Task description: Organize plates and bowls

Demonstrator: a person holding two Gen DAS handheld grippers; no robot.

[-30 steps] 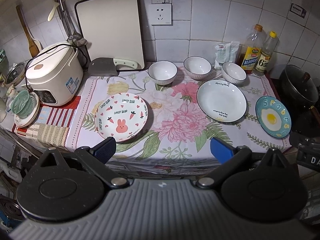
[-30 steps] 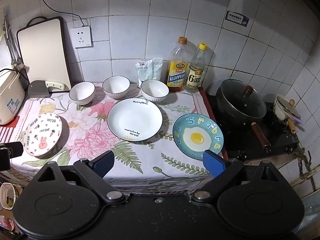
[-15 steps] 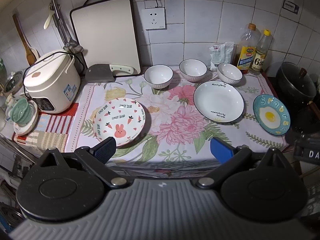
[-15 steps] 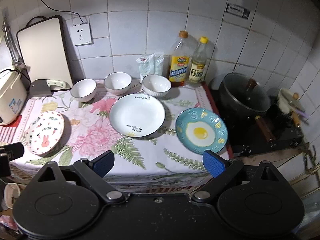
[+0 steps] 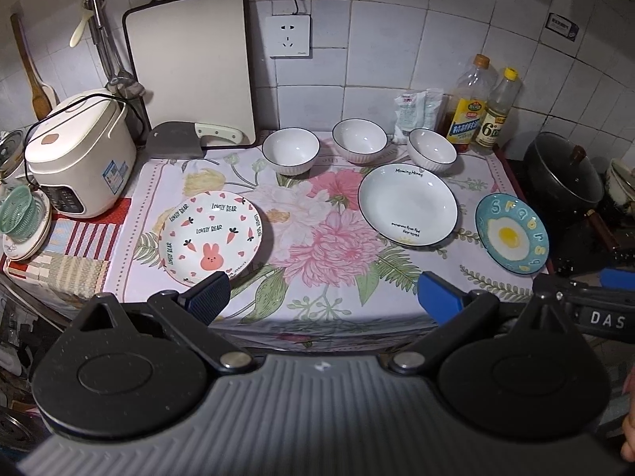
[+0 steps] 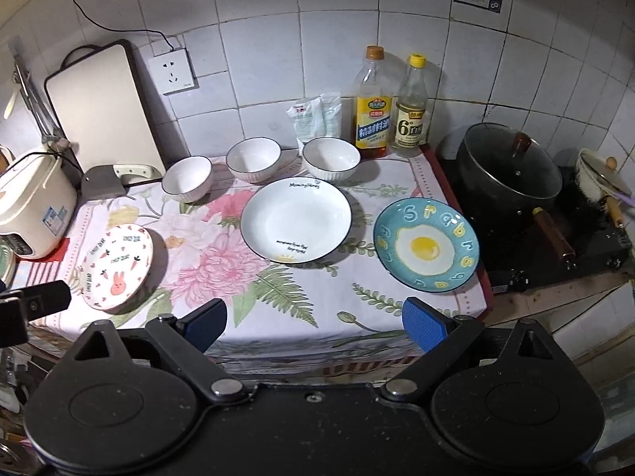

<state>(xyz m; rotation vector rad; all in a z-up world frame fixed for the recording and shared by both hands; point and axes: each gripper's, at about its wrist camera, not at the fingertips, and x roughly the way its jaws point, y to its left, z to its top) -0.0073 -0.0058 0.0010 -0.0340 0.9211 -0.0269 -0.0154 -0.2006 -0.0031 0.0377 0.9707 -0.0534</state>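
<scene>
You see a white plate [image 5: 211, 236] with pink rabbit and carrots, and a teal plate [image 6: 426, 244] with a fried-egg design. The tablecloth [image 6: 222, 254] shows pink flowers, green leaves

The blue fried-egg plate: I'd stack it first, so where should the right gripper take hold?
Grip the near rim of the blue fried-egg plate, coming low from the counter's front edge. It lies flat with an upturned rim, and the pot crowds its far right side. The right gripper is open.

Three white bowls [image 5: 290, 150] stand upright in a back row, with a bunny plate [image 5: 210, 236], white plate [image 5: 408, 210] and egg plate [image 5: 512, 233] (all lying apart) in front.
</scene>
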